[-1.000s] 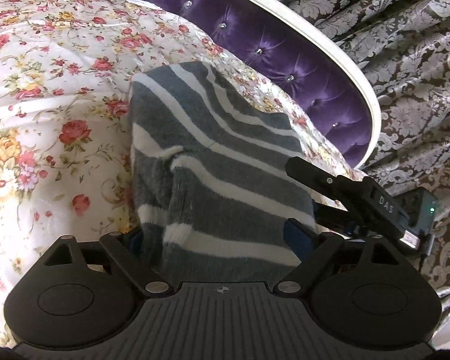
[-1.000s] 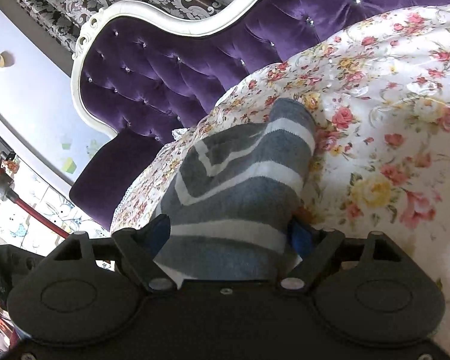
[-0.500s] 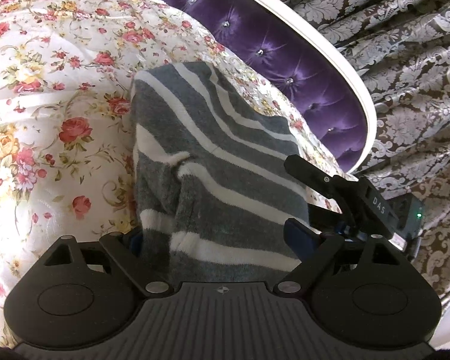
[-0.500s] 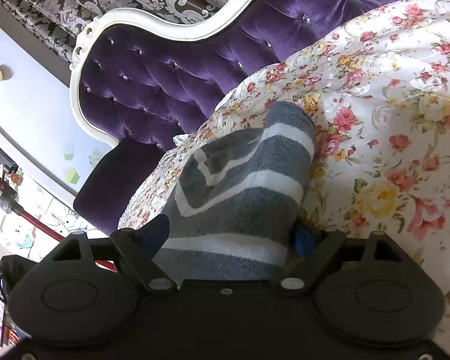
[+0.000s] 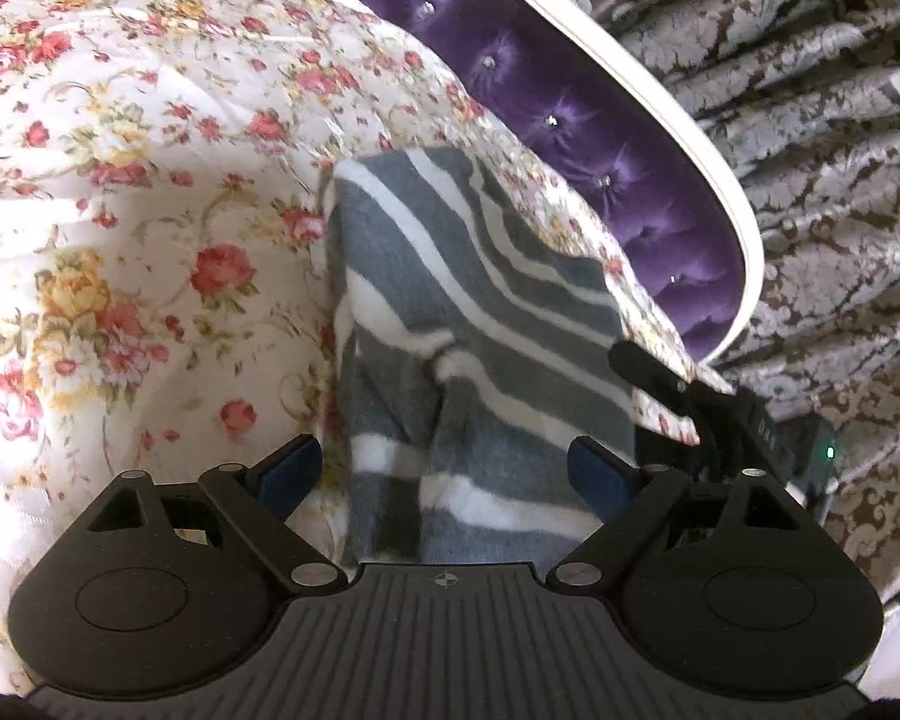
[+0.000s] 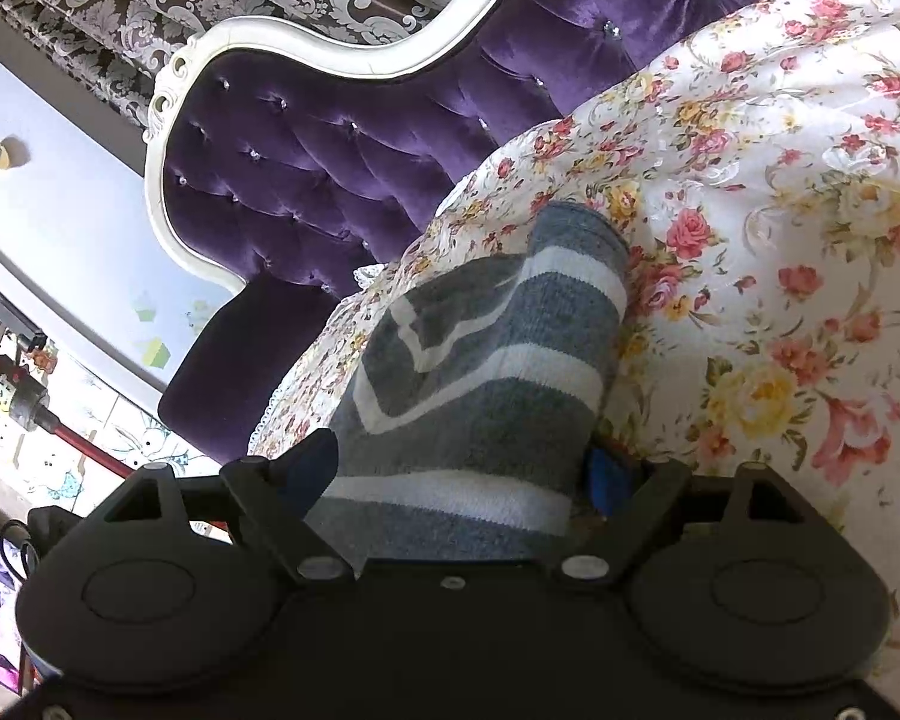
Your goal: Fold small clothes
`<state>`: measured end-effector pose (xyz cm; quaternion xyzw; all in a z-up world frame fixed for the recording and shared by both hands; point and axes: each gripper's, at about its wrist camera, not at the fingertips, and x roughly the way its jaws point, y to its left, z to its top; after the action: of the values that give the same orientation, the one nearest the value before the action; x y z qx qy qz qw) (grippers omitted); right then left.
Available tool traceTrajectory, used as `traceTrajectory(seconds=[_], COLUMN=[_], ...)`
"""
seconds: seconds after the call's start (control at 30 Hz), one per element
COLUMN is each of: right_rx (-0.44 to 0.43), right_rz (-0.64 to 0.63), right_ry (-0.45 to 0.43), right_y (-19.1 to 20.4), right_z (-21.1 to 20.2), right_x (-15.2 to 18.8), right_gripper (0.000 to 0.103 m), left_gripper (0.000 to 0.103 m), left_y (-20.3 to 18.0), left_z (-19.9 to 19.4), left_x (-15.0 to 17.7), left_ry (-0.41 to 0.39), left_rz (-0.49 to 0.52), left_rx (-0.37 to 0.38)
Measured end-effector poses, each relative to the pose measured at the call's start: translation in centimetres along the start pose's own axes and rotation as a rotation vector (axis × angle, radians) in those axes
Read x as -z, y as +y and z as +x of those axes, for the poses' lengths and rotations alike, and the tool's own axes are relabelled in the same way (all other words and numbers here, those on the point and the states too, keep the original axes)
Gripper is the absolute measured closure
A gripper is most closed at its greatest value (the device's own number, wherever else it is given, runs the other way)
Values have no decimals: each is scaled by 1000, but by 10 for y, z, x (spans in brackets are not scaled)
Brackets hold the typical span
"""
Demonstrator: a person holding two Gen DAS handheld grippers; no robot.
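A grey sock with white stripes [image 5: 480, 324] lies on the floral bedsheet [image 5: 120, 210]. In the left wrist view its near end runs between the blue pads of my left gripper [image 5: 444, 474], whose jaws stand wide apart around it; the left pad is clear of the cloth. The other gripper's black fingers [image 5: 678, 384] show at the sock's right edge. In the right wrist view the sock [image 6: 486, 372] fills the gap of my right gripper [image 6: 462, 474], jaws wide, its blue pads against the sock's sides.
A purple tufted headboard with a white frame [image 5: 630, 138] borders the bed; it also shows in the right wrist view [image 6: 330, 138]. Patterned curtains [image 5: 810, 120] hang behind it. A red-handled tool [image 6: 42, 414] stands at the far left.
My left gripper's jaws have spread wider, and its left pad is now clear of the sock. The right gripper's view has shifted slightly; the sock stays between its fingers.
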<state>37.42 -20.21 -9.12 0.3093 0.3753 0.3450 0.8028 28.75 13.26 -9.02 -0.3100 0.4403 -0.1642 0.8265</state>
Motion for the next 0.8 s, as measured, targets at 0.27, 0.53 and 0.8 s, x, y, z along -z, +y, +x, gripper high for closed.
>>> traceTrajectory(seconds=[0.27,0.53,0.8], right_rx=[-11,68,199], right_rz=[-10,-34,-94], right_ry=[4,26,79], right_y=[-1,4,34], right_z=[2,3,-17], right_x=[-1,-4,5], right_gripper=[17,45,58], left_gripper=[13,67,74], left_y=[-20,-20,-26], left_z=[18,25,6], left_x=[10,12,31], left_ry=[58,23,20], left_rz=[55,19,-7], left_rx=[52,30,76])
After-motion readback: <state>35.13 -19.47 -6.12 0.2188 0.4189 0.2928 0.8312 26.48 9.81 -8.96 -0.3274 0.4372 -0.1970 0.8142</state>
